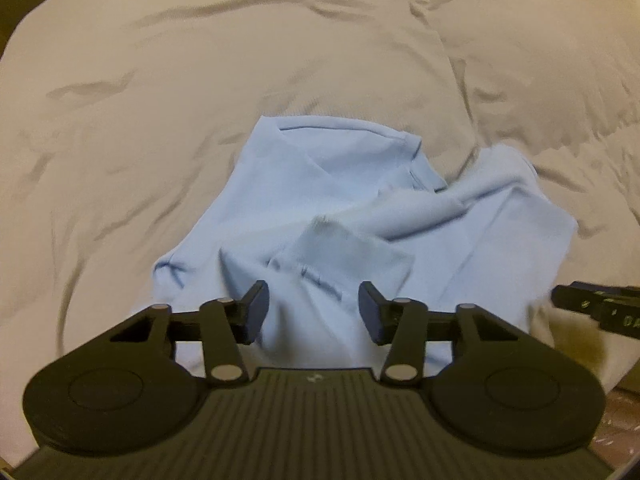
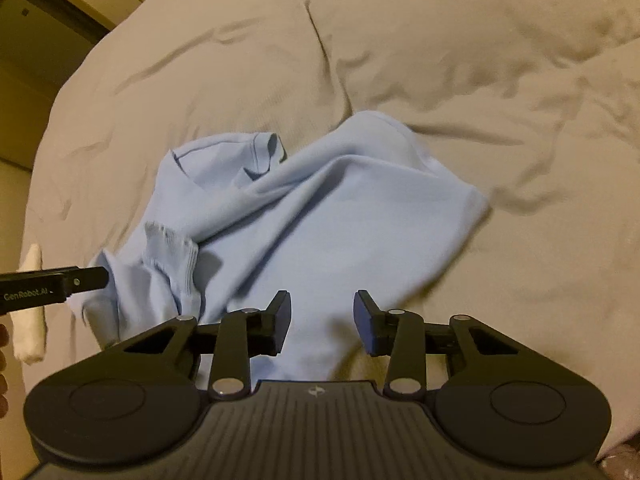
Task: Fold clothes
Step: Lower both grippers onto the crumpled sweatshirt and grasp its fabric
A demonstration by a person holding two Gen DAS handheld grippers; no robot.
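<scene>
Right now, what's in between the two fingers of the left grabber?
Just light blue shirt cloth. In the left wrist view, the left gripper is open and a rumpled fold of it shows in the gap, unpinched.

Each black claw (image 1: 313,310) (image 2: 322,320) has ribbed housing, silver pivot pins, round side discs, "GenRobot.AI" lettering.

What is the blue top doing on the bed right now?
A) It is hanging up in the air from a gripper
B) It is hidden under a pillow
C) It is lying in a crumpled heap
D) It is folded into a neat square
C: the light blue top lies bunched and creased on the white bedding, with a ribbed cuff flopped over it, and both grippers, left and right, are open.
</scene>
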